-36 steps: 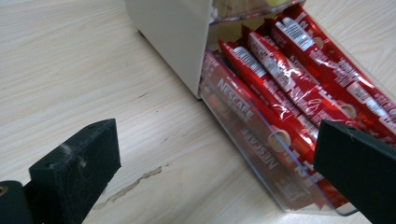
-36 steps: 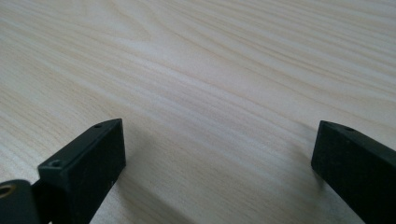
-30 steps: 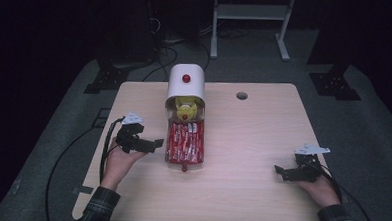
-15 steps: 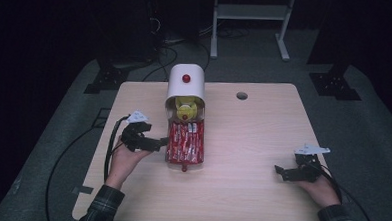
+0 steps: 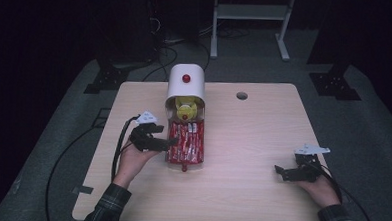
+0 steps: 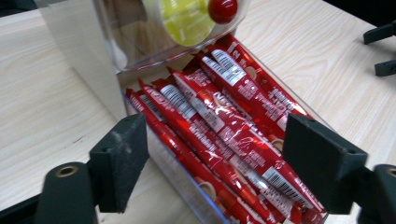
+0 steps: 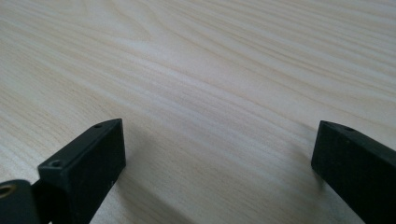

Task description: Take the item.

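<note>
Several red sachets [image 5: 185, 140] [image 6: 224, 116] lie in a clear tray [image 6: 177, 182] that sticks out in front of a white dispenser [image 5: 186, 85] with a red knob [image 5: 186, 78]. A yellow piece [image 5: 186, 109] [image 6: 182, 18] sits inside the dispenser's clear front. My left gripper [image 5: 169, 142] [image 6: 219, 140] is at the tray's left side. Its jaws have just been closing and still stand apart, with the tray's near wall and some sachets between them. My right gripper [image 5: 280, 172] [image 7: 219, 140] rests open on the bare table at the right, holding nothing.
The light wooden table [image 5: 253, 138] has a round cable hole [image 5: 241, 96] at the back. A cable [image 5: 120, 147] trails from the left gripper off the left edge. Beyond the table are a dark floor and a white frame stand [image 5: 248, 22].
My left gripper has moved right, up to the tray's side, and its jaws have narrowed. The right gripper has kept still.
</note>
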